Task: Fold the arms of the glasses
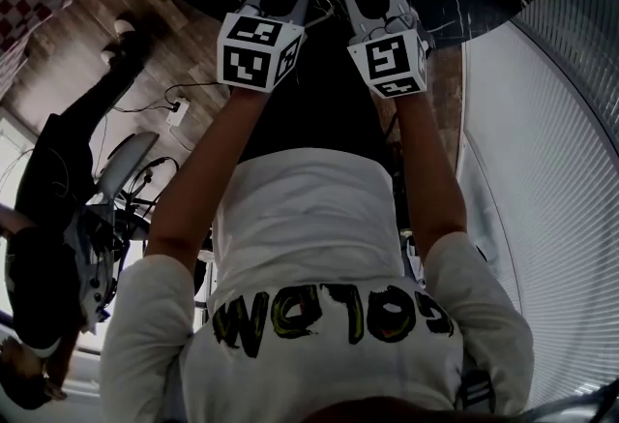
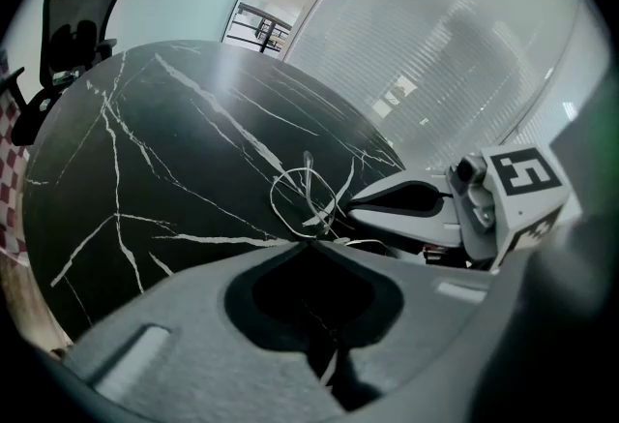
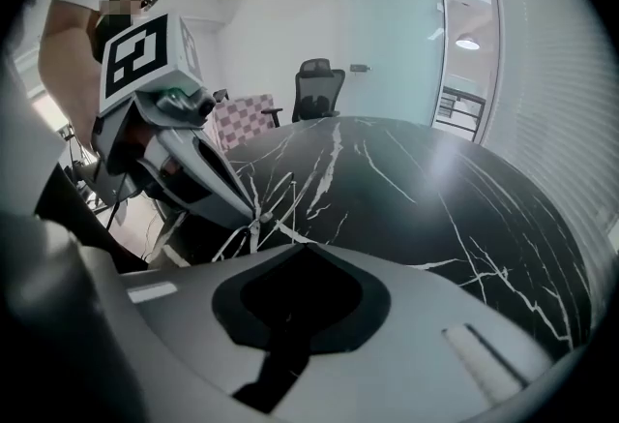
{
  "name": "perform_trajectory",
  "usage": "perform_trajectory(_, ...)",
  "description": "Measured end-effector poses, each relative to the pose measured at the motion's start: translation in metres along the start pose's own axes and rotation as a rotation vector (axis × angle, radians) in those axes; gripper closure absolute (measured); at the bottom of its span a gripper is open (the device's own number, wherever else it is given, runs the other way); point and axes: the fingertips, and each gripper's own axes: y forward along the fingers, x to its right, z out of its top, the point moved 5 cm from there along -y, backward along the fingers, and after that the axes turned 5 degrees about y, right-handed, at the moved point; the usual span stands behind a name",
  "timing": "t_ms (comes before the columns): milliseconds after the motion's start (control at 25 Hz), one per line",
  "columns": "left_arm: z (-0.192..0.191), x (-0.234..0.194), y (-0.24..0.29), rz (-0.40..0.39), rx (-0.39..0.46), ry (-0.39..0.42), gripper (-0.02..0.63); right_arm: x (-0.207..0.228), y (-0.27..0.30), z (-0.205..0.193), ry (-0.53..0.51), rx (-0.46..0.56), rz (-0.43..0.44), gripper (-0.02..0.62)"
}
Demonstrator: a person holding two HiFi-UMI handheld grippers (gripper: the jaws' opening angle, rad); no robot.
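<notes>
**Left gripper** [image 2: 309, 240]: the jaws are closed, tips meeting. In its own view a thin pale wire runs down through the seam between the jaws, and wire of the same kind comes out just beyond the tips. It has hold of the glasses [image 2: 302, 194] by a thin wire part; which part cannot be told.

**Glasses:** a thin wire frame. One round rim stands just ahead of the left gripper's tips, above the black white-veined bench [image 2: 145, 150]. Whether the frame touches the bench cannot be told. How the arms are set cannot be made out.

**Right gripper** [image 3: 300, 248]: the jaws are closed tip to tip, and its own view shows nothing between them. The wire frame lies just ahead and to the left of its tips, at the tip of the left gripper. Contact between the right gripper and the frame cannot be confirmed.

**Relation of the grippers:** in the head view both are held out side by side over the near edge of the bench, tips close together, with the frame between them.

**Surroundings:** an office chair [image 2: 77, 5] stands beyond the far edge of the bench, well ahead of the left gripper.
</notes>
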Motion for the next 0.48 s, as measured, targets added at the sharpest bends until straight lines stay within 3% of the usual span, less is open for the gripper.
perform_trajectory(480, 0.005, 0.001, 0.002, -0.008, 0.006, 0.005, 0.604, -0.023, 0.007, 0.004, 0.017, -0.013, 0.069, 0.592)
